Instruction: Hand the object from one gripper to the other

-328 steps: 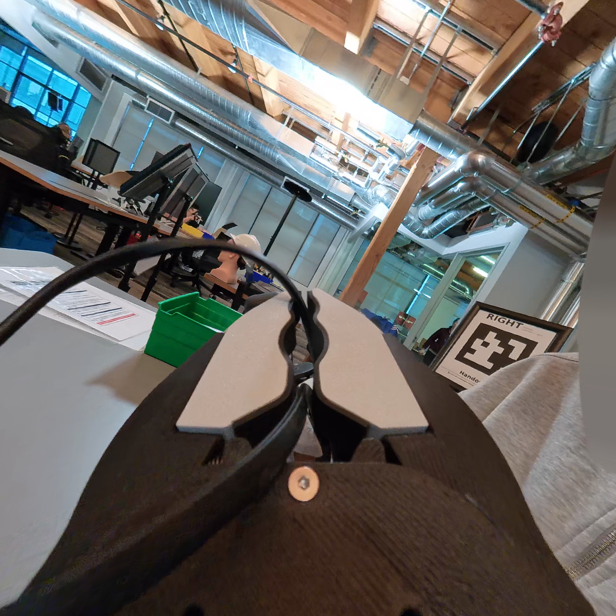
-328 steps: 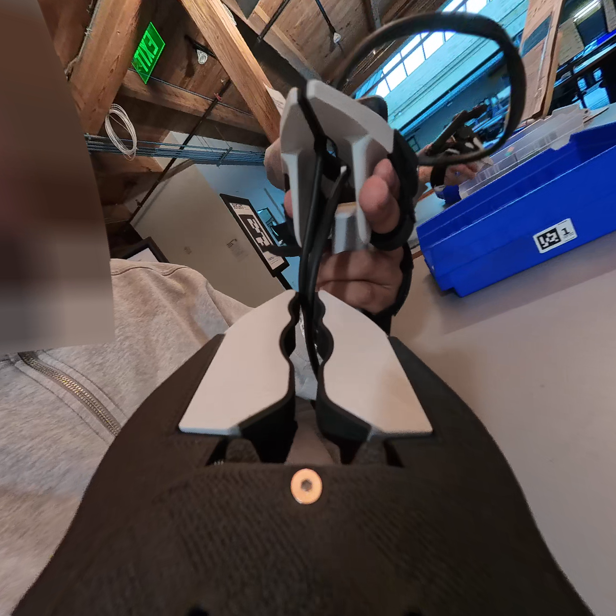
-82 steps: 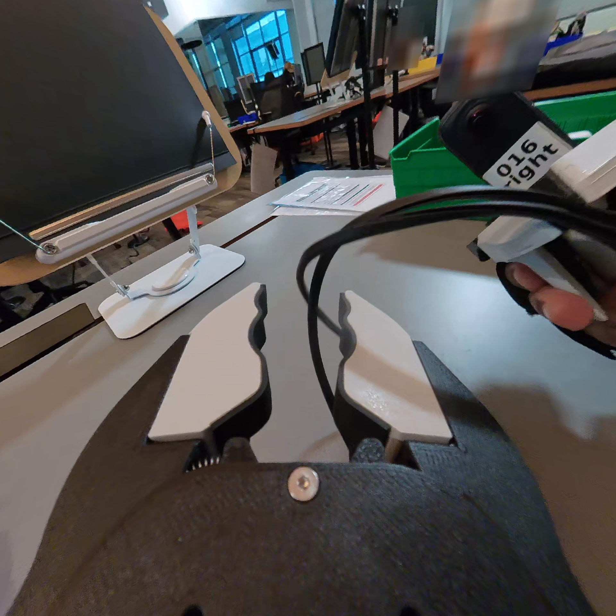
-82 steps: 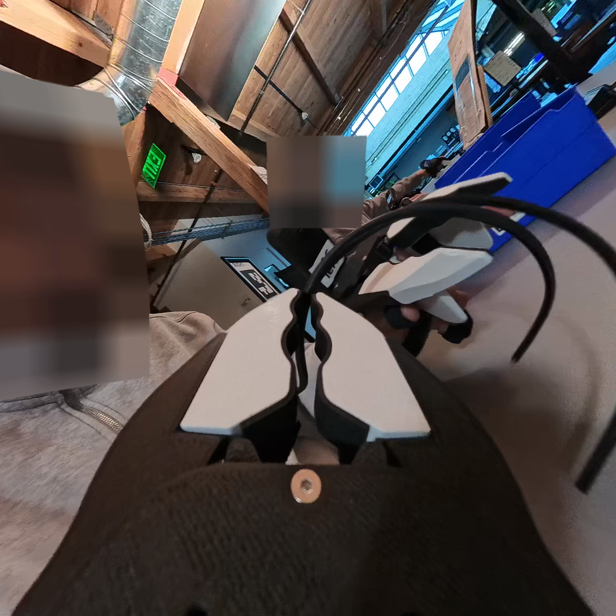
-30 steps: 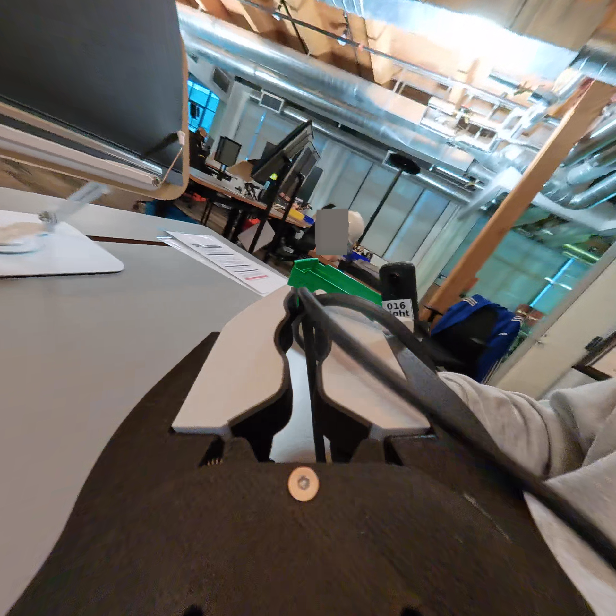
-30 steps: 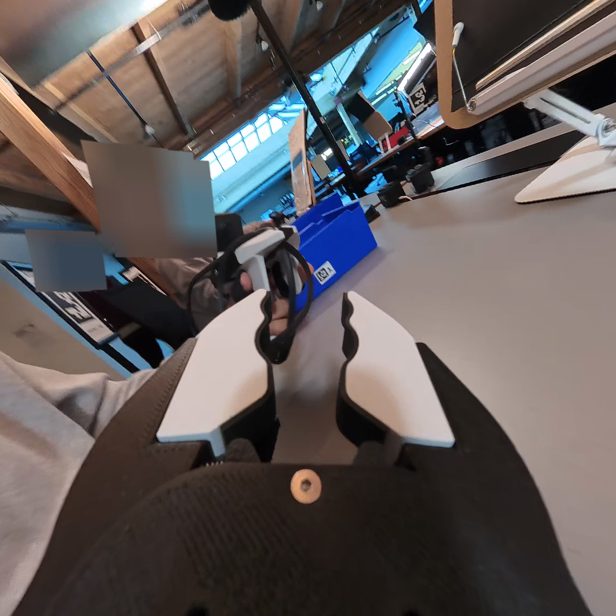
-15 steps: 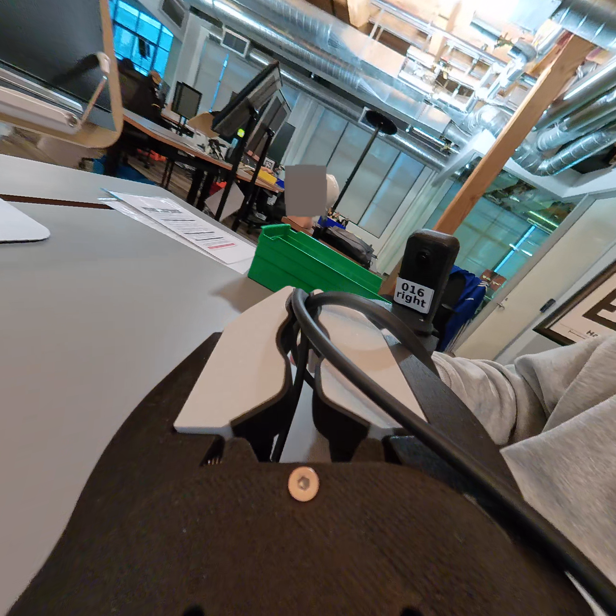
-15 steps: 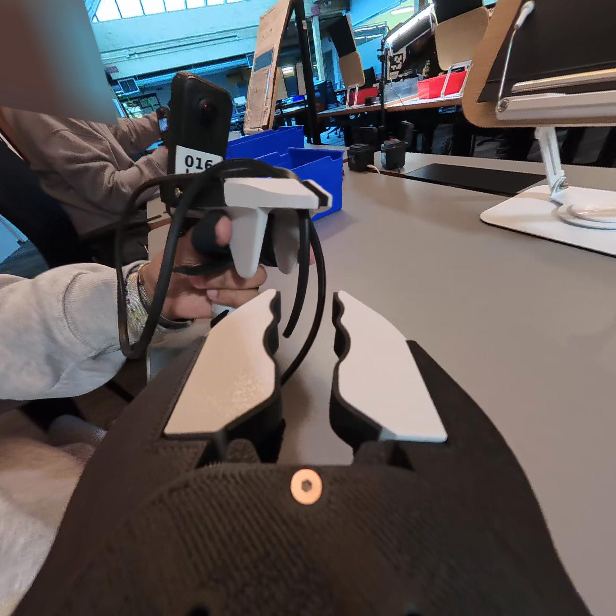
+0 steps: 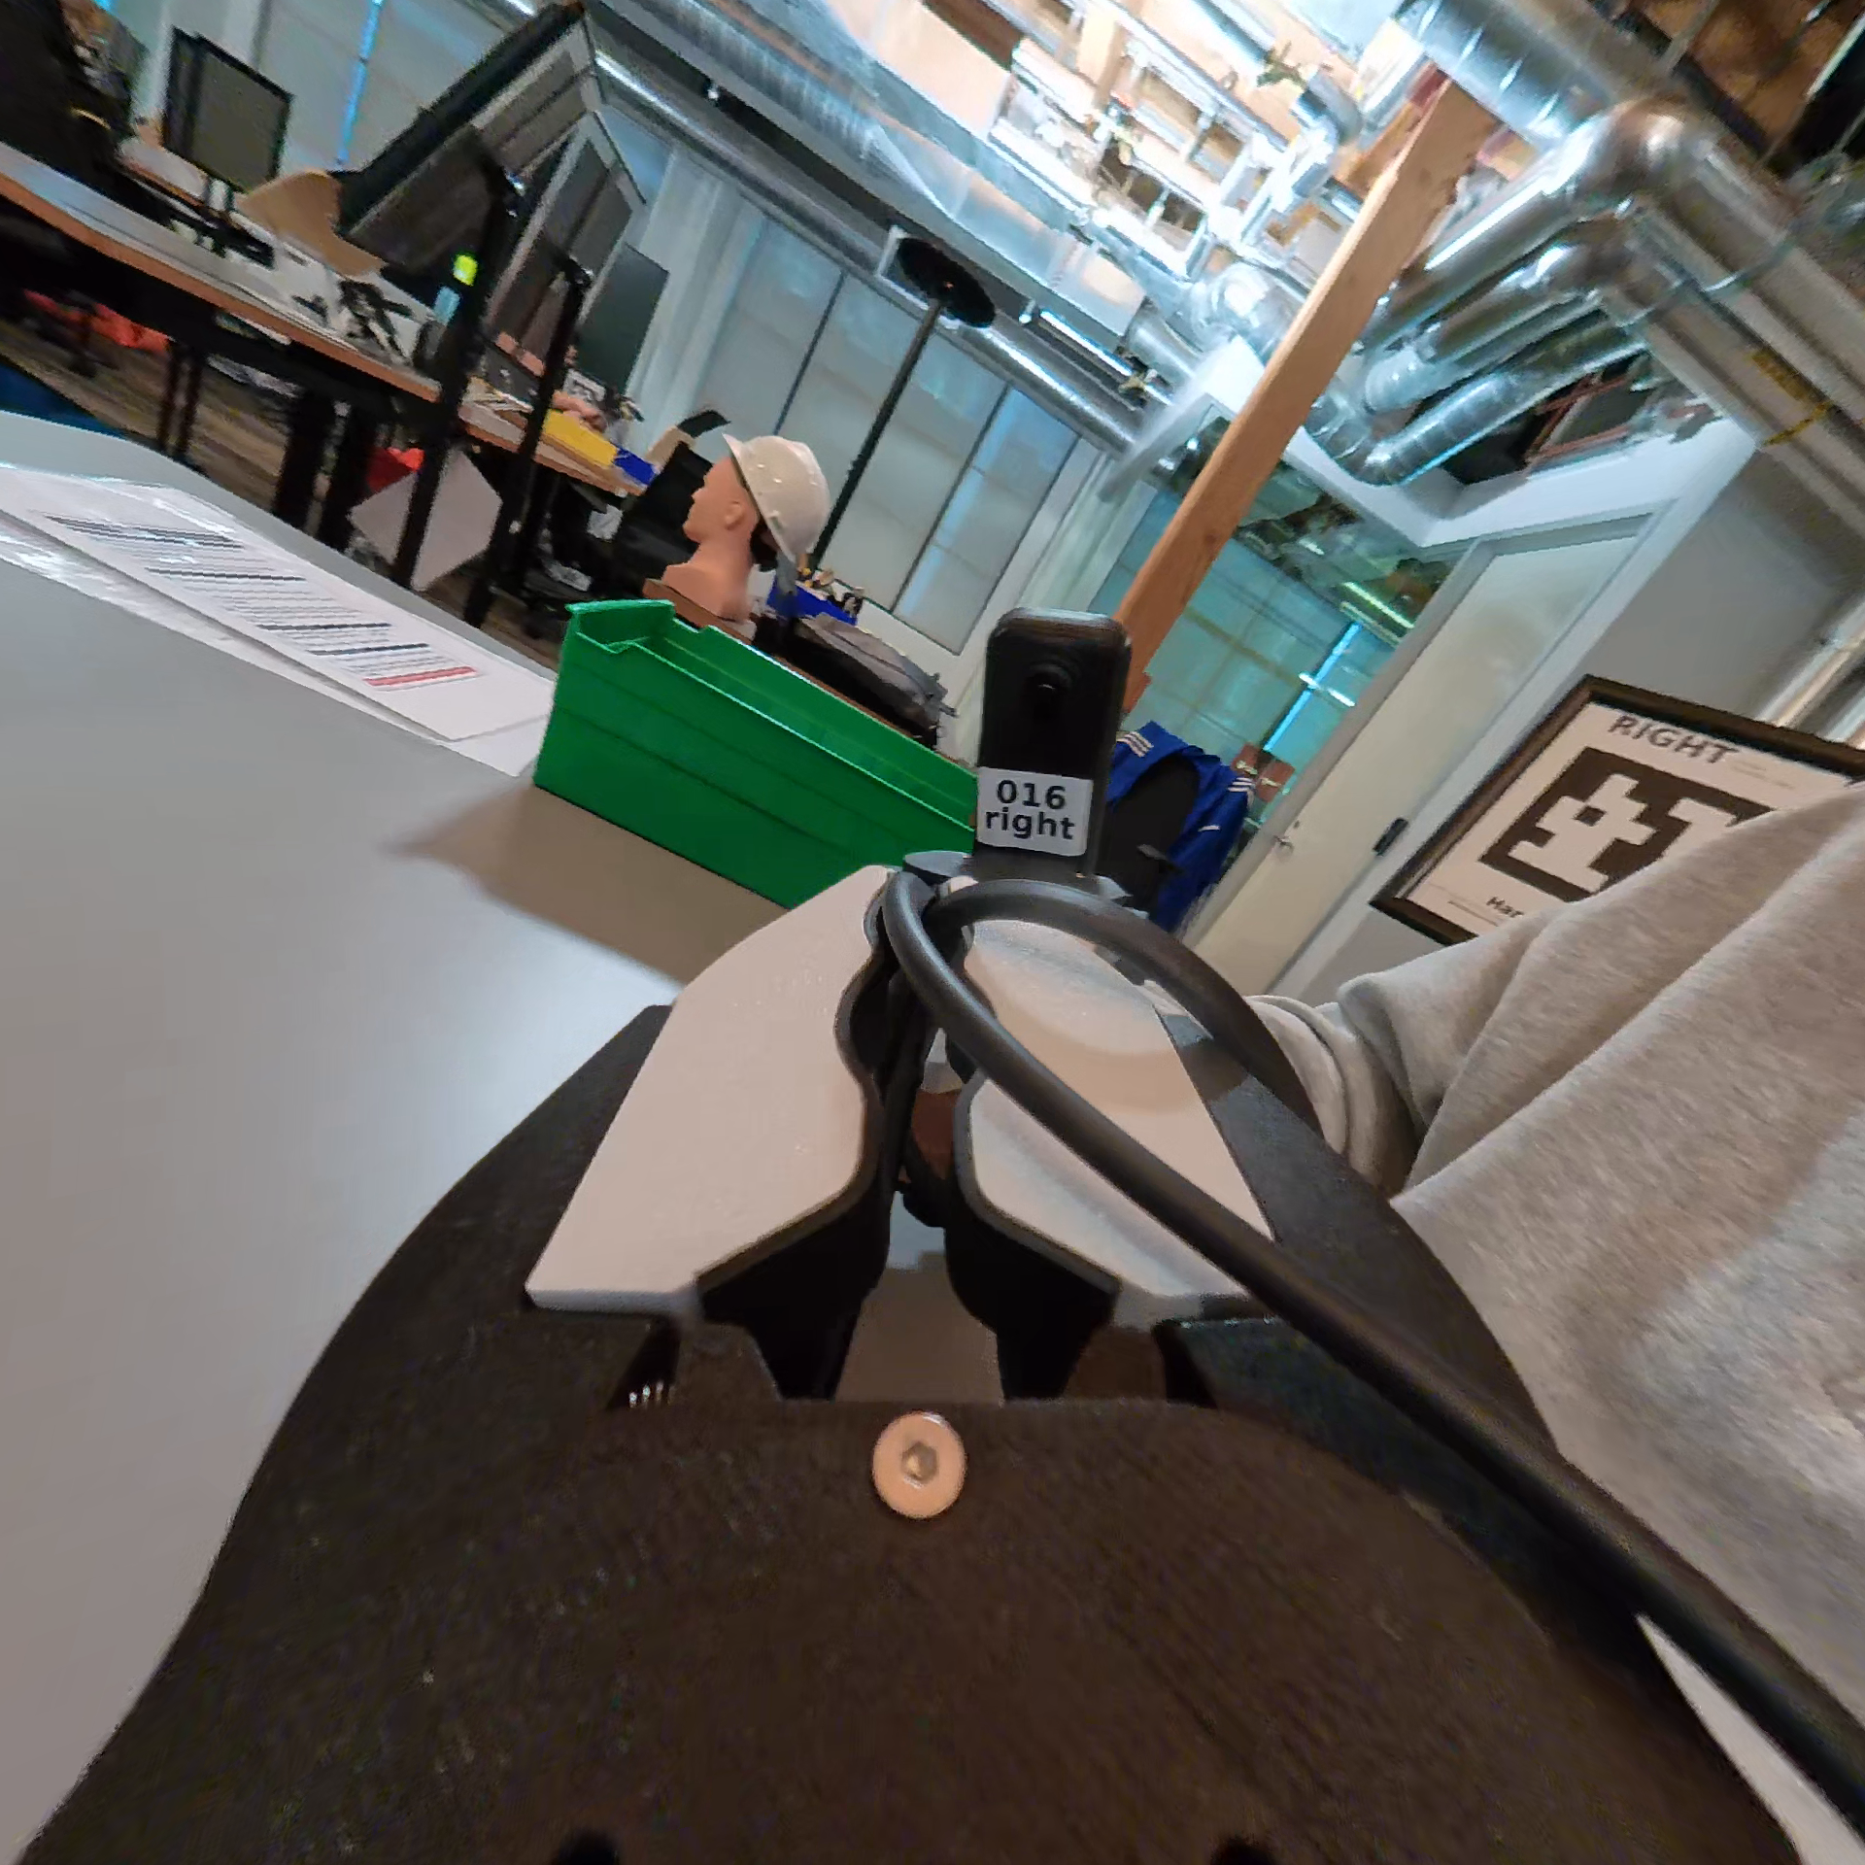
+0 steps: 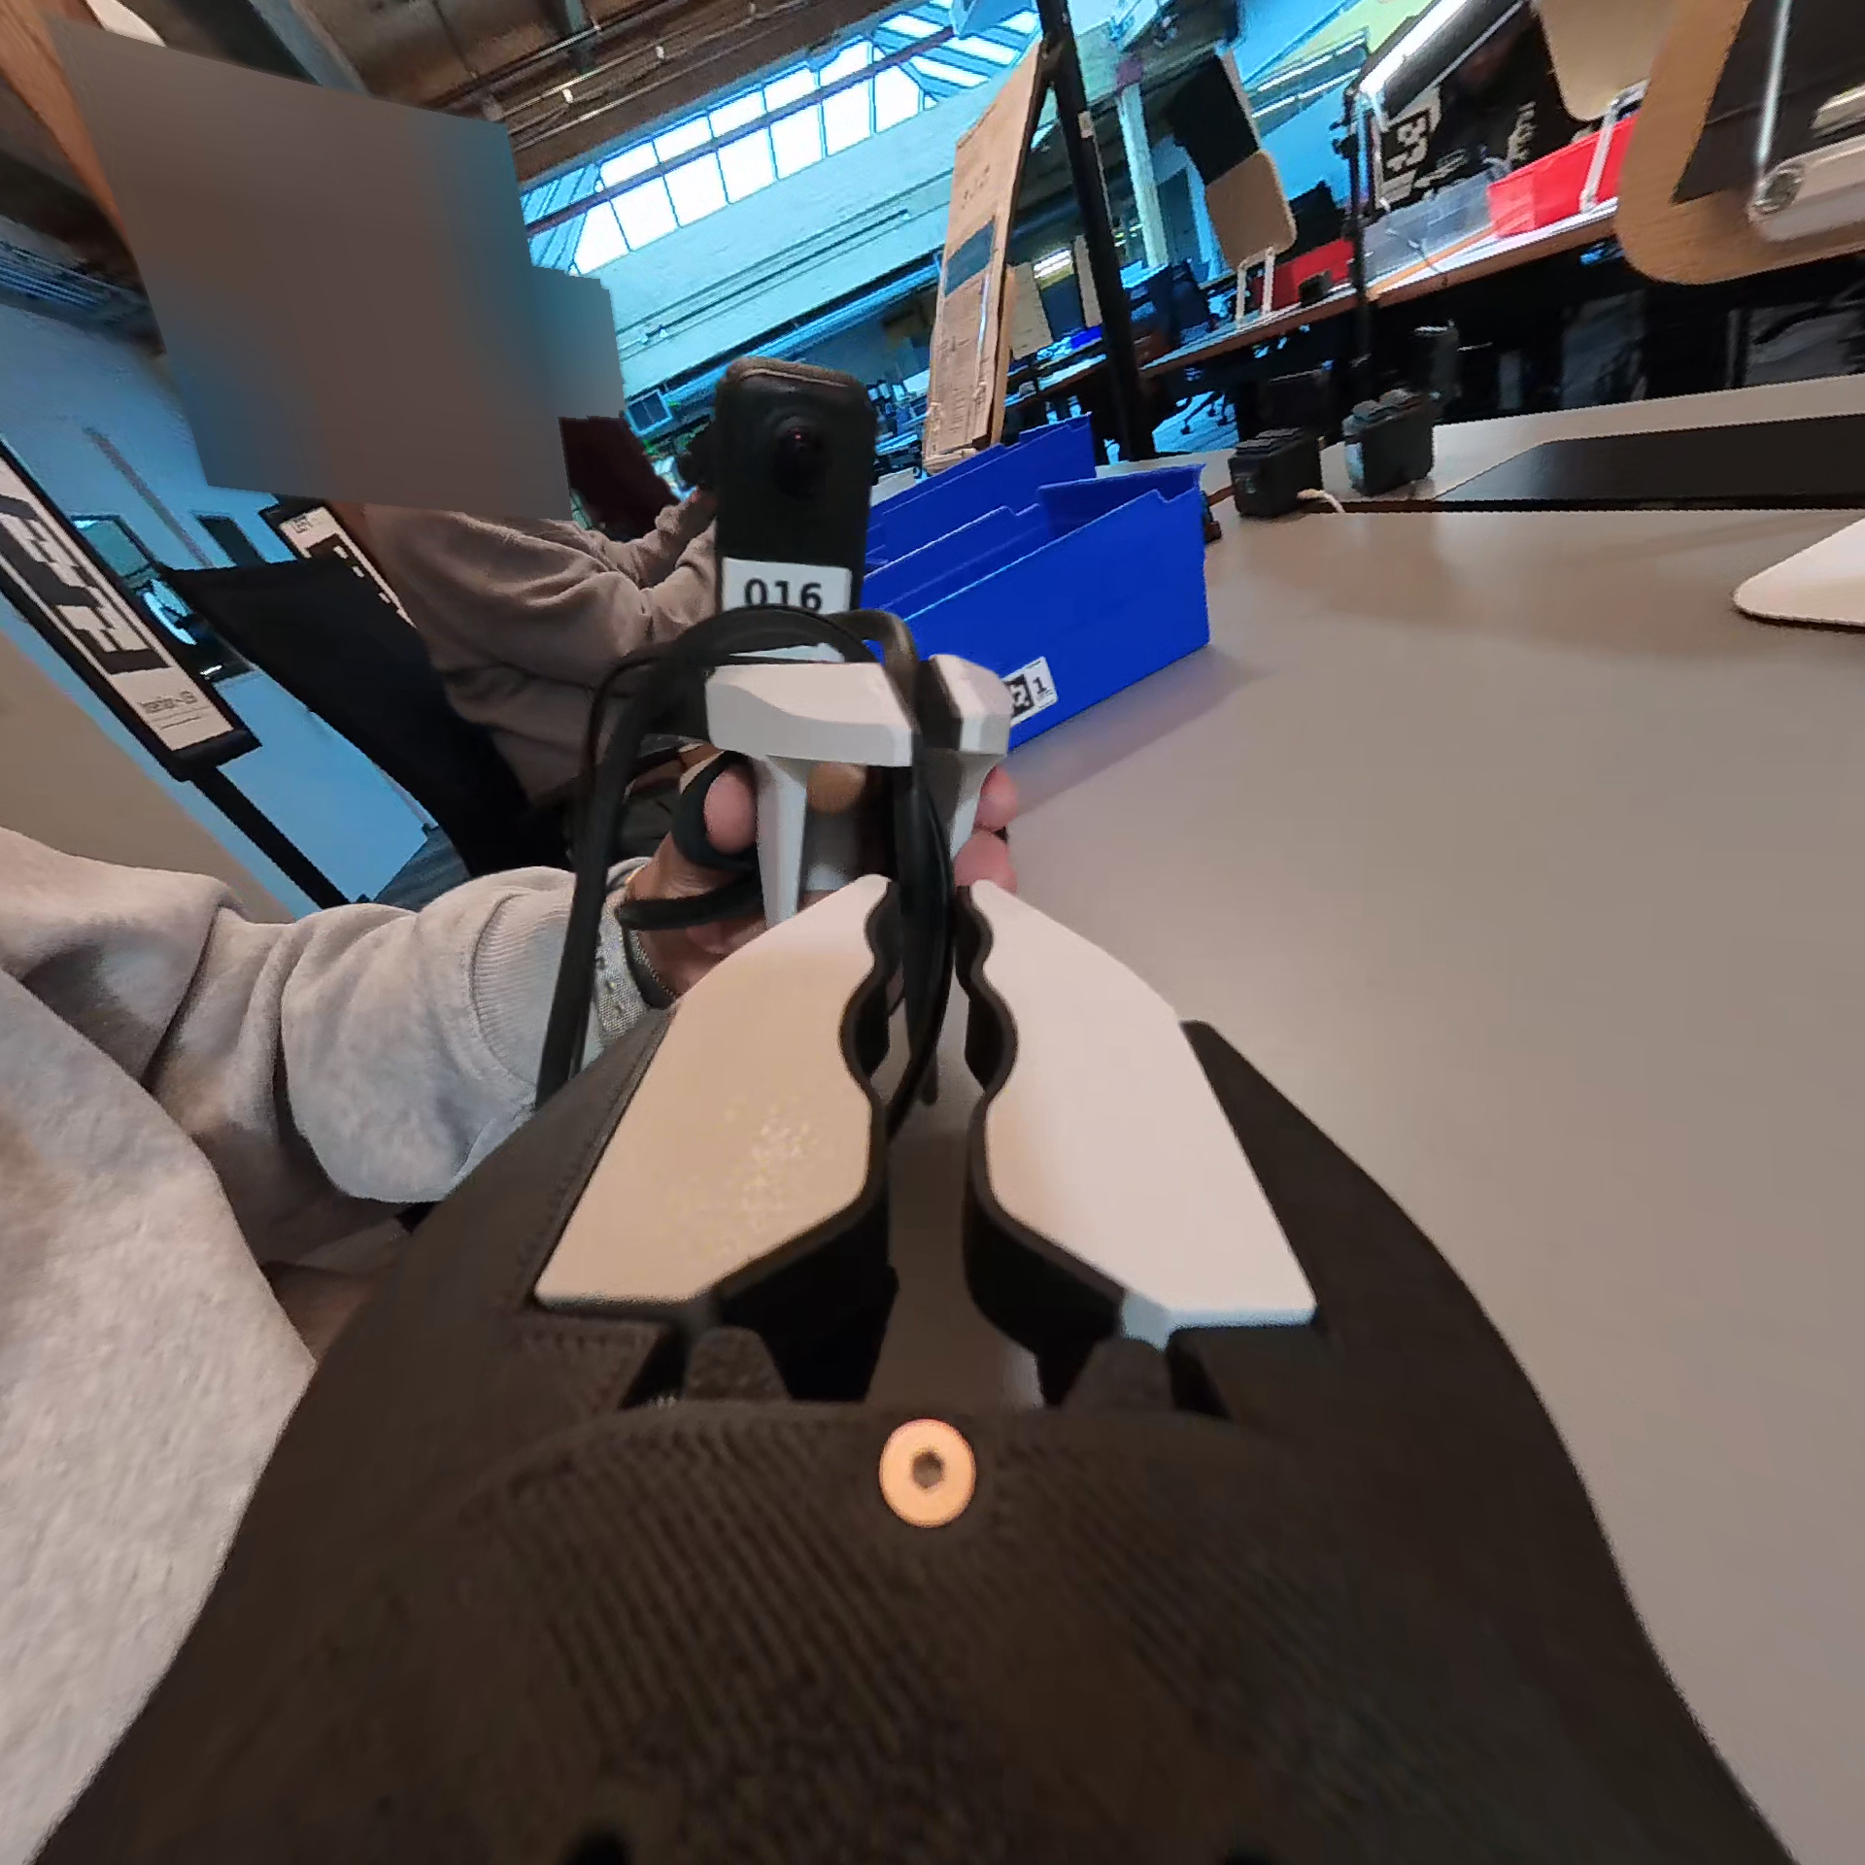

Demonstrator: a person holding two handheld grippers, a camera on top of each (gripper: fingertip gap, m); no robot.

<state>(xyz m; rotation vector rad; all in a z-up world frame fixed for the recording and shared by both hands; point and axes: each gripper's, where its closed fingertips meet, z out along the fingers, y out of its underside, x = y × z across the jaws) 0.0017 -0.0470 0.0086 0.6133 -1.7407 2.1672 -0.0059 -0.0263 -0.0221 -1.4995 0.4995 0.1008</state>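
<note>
Above the grey table (image 10: 1463,807): both claws are meeting.
Labels: white sticker is showing on camera (image 10: 792,484), unquoted.
Left gripper (image 9: 913,969): clenching black cable (image 9: 1161,1140).
Right gripper (image 10: 923,908): nearly closed around cable, grasp uncertain.

Each claw (image 9: 913,1009) (image 10: 923,969) has two pale grey wavy-edged fingers (image 9: 737,1110) on a ribbed black body with one silver screw (image 9: 917,1476); the person wears grey fleece sleeves (image 9: 1615,1110).
</note>
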